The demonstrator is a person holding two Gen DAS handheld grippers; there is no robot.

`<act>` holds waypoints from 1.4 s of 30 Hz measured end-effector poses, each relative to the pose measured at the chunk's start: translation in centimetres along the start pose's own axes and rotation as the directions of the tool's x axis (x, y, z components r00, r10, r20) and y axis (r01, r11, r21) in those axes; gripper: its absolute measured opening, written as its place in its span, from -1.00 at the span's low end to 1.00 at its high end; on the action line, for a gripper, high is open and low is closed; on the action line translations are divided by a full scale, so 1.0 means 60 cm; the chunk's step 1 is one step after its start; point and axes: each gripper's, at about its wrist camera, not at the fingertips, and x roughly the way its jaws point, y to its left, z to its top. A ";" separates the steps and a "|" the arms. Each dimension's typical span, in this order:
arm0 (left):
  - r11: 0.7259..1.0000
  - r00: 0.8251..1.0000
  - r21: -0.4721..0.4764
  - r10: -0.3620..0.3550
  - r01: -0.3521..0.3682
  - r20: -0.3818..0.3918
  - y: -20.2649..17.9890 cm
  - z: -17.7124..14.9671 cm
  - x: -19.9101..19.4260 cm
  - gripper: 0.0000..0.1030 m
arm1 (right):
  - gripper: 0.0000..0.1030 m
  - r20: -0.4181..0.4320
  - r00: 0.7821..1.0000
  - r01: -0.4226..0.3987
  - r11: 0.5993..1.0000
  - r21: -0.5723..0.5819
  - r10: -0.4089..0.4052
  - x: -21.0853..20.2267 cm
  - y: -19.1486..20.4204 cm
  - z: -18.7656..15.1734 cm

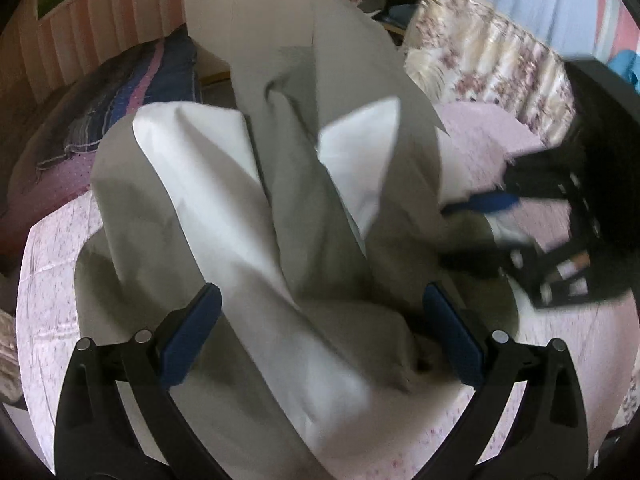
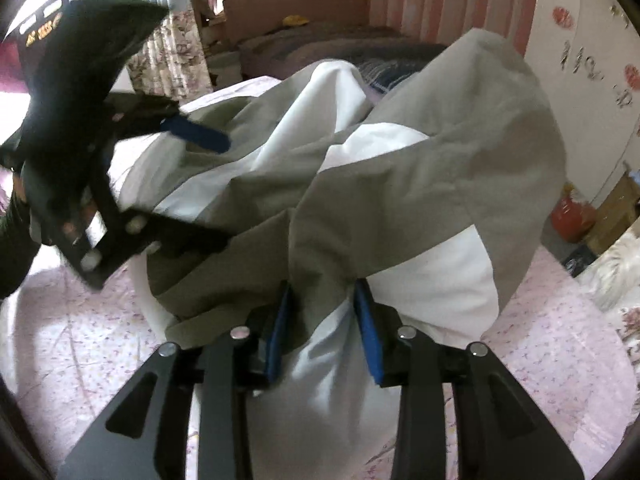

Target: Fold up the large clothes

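Observation:
A large grey and white garment (image 1: 280,208) lies bunched on the pink patterned bed cover (image 1: 52,280); it also shows in the right wrist view (image 2: 400,184). My left gripper (image 1: 320,324) is open, its blue pads wide apart on either side of a fold, gripping nothing. It also shows in the right wrist view (image 2: 200,184), blurred, jaws apart over the cloth's left side. My right gripper (image 2: 324,320) is shut on a bunched fold of the garment. It shows blurred in the left wrist view (image 1: 480,228), at the cloth's right edge.
A dark striped quilt (image 1: 132,92) lies on a second bed at the back left. A white wardrobe (image 1: 256,4) stands behind. Floral curtains (image 1: 492,56) hang at the right. A red object (image 2: 572,216) and a cardboard box (image 2: 616,212) sit on the floor.

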 end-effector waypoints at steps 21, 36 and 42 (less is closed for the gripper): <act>0.989 0.995 -0.111 -0.099 0.097 -0.005 -0.031 -0.024 0.003 -0.64 | 0.50 0.226 0.974 -0.146 0.745 0.651 -0.007 -0.062 -0.159 -0.165; 0.965 0.975 -0.218 -0.104 0.147 0.198 0.032 -0.101 -0.193 -0.76 | -0.97 0.327 0.945 -0.090 0.961 0.263 -0.001 -0.112 0.049 0.003; 0.915 0.986 -0.371 -0.129 0.161 0.108 0.088 -0.158 -0.136 -0.46 | 0.24 0.173 0.966 0.144 0.958 0.249 -0.191 -0.076 0.078 0.008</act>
